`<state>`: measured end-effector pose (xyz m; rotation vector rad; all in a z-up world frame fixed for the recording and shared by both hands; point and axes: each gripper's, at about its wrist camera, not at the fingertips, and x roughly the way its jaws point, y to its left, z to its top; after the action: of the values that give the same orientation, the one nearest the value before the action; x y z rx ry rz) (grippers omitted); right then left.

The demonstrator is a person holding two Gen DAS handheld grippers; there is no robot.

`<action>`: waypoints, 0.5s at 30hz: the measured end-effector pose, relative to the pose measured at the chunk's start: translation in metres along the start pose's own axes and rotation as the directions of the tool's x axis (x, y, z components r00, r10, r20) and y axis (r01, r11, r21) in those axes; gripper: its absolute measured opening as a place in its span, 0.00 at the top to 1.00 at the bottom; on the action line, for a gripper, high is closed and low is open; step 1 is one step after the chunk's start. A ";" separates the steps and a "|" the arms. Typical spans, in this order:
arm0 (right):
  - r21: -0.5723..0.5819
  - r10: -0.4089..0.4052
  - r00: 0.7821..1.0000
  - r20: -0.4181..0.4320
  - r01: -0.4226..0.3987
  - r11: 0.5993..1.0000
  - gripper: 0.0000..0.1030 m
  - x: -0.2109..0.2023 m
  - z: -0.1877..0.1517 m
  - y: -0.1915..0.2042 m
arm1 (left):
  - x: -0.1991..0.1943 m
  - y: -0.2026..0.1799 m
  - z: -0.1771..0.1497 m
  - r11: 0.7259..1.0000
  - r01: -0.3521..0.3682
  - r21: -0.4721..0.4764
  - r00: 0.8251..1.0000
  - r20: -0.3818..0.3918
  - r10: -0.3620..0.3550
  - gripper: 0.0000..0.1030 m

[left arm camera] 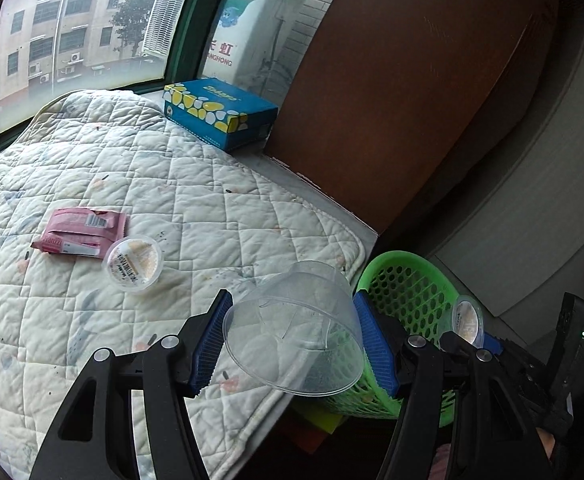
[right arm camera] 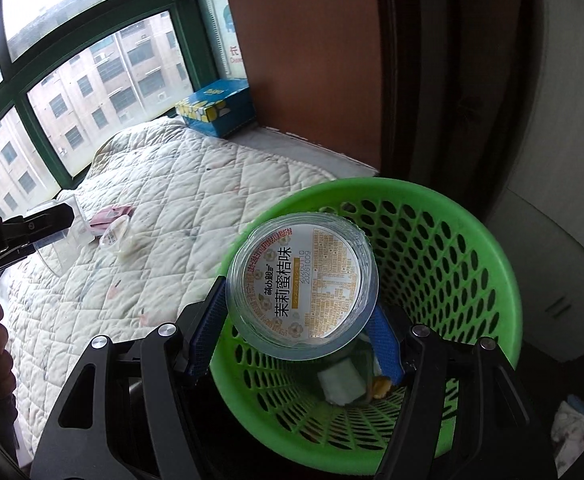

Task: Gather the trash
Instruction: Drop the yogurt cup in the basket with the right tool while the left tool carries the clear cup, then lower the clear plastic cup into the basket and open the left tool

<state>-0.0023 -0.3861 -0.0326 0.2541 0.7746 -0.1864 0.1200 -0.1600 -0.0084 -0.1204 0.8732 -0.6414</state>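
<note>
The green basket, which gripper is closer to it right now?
Right. The right gripper holds a sealed cup directly over the green basket; the left gripper, holding a clear cup, is beside it over the quilt's edge.

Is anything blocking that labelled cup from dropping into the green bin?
Nothing visible. The right gripper holds the cup right over the bin, whose mouth is open; only some trash lies at the bottom.

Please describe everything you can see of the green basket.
The green basket looks like moulded plastic: a round, smooth rim over walls pierced with rows of oval holes. It stands upright on the floor beside the quilted bed edge. Inside lie a pale block and some orange scrap. The right gripper holds a sealed cup above its opening.
</note>
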 end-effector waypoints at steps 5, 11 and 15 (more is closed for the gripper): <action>0.046 -0.040 0.999 0.006 0.040 0.998 0.37 -0.004 -0.001 -0.024 | 0.006 -0.022 0.003 0.999 0.023 0.036 1.000 -0.009 -0.022 0.42; 0.092 -0.072 0.997 0.018 0.070 0.993 0.29 -0.013 -0.005 -0.046 | 0.017 -0.043 0.005 0.996 0.044 0.071 0.999 -0.029 -0.042 0.42; 0.106 -0.081 0.997 0.018 0.078 0.991 0.29 -0.020 -0.009 -0.057 | 0.027 -0.056 0.005 0.994 0.056 0.093 0.997 -0.050 -0.051 0.42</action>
<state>-0.0371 -0.4366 -0.0336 0.3206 0.7544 -0.3052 0.1094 -0.2211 -0.0035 -0.0435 0.8866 -0.7372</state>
